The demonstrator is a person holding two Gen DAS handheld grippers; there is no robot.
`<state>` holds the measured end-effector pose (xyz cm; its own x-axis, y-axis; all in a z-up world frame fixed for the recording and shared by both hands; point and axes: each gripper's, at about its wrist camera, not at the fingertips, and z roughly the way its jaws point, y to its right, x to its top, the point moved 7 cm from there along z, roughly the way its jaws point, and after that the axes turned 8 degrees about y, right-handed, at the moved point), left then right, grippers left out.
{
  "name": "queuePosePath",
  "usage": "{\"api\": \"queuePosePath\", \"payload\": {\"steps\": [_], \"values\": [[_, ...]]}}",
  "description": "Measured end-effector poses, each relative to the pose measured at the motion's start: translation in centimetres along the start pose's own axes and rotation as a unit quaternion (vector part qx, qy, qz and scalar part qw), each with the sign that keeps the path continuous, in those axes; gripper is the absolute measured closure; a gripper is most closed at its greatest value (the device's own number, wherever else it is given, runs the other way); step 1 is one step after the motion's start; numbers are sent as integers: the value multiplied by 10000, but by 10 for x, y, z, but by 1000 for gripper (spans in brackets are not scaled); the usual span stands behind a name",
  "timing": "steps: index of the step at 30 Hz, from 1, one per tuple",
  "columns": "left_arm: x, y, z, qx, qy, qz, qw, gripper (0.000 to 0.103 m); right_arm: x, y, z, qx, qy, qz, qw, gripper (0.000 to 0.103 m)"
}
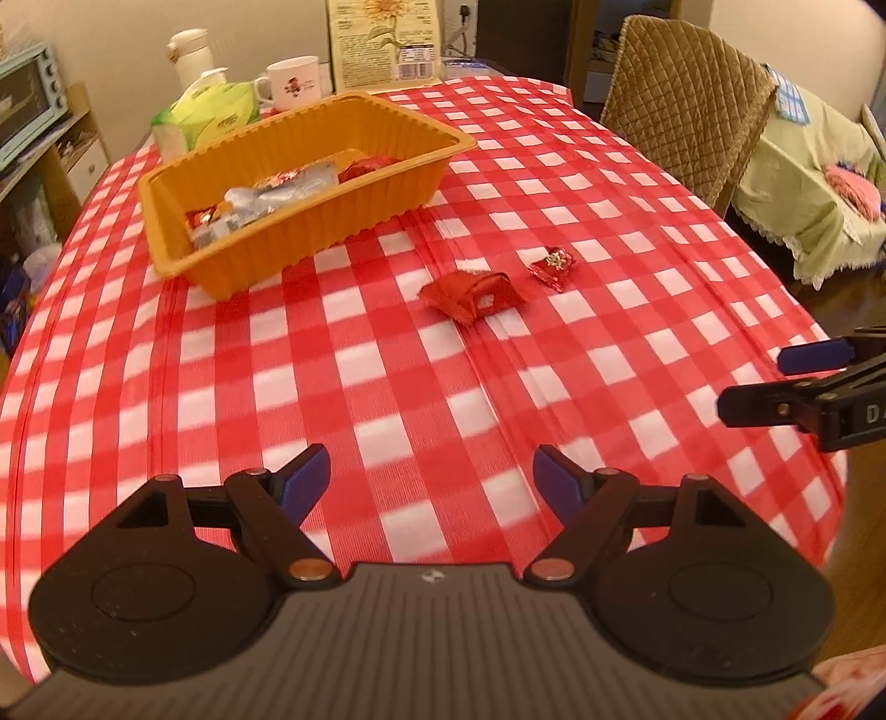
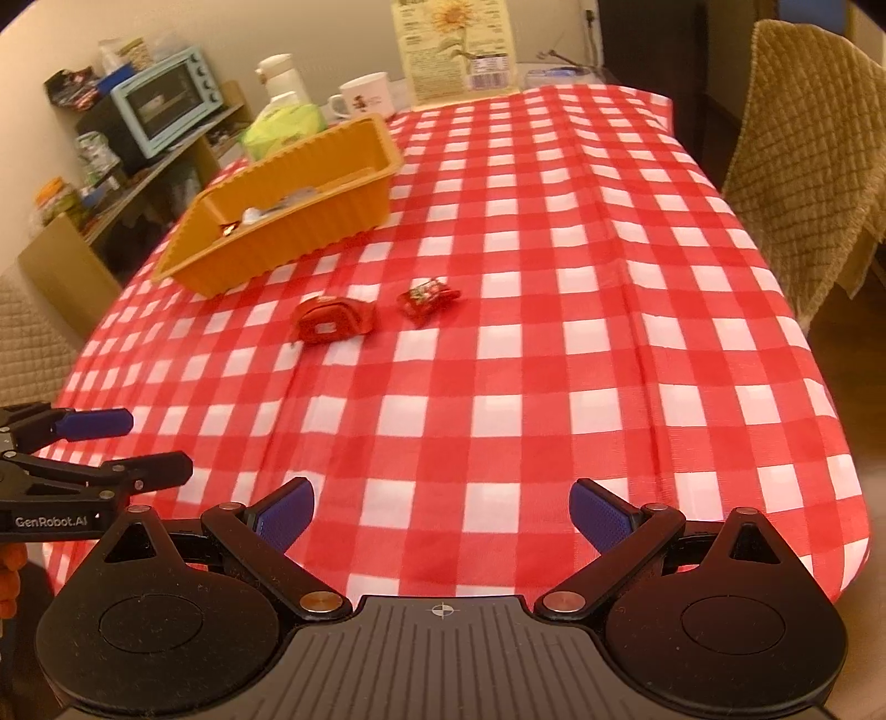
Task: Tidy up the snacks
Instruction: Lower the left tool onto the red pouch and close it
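- the left tool point(image 1: 432, 482) hung over the near part of the surface point(image 1: 387, 387), its blue-padded jaws spread wide with nothing between them.
- the right tool point(image 2: 441, 512) hung beside it, jaws likewise apart and empty; each tool showed at the edge of the other's view.
- an orange plastic tray point(image 1: 387, 183) sat toward the far left corner of the red-and-white checked surface, already holding several wrapped snacks point(image 1: 266, 199), silver and red.
- two red-wrapped snacks lay loose on the cloth near the middle, just off the tray's near right corner: a larger folded packet point(image 1: 470, 293) and a smaller candy point(image 1: 554, 265) just beside it on the right, not touching.
- behind the tray at the far edge stood a green tissue pack point(image 1: 205, 111), a white mug point(image 1: 293, 83) and a sunflower-printed bag point(image 1: 385, 39).
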<state>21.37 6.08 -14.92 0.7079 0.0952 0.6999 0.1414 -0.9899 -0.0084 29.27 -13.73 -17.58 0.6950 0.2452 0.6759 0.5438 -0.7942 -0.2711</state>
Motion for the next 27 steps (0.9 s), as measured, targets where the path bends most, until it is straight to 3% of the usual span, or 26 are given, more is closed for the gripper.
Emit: {"api": "queuePosePath", "payload": {"steps": [19, 27], "values": [[58, 11, 88, -515, 225, 1294, 9900, 24, 14, 32, 13, -773, 215, 671, 9945, 5], [67, 17, 114, -668, 171, 1613, 9845, 25, 15, 41, 12, -991, 241, 864, 9910, 5]]}}
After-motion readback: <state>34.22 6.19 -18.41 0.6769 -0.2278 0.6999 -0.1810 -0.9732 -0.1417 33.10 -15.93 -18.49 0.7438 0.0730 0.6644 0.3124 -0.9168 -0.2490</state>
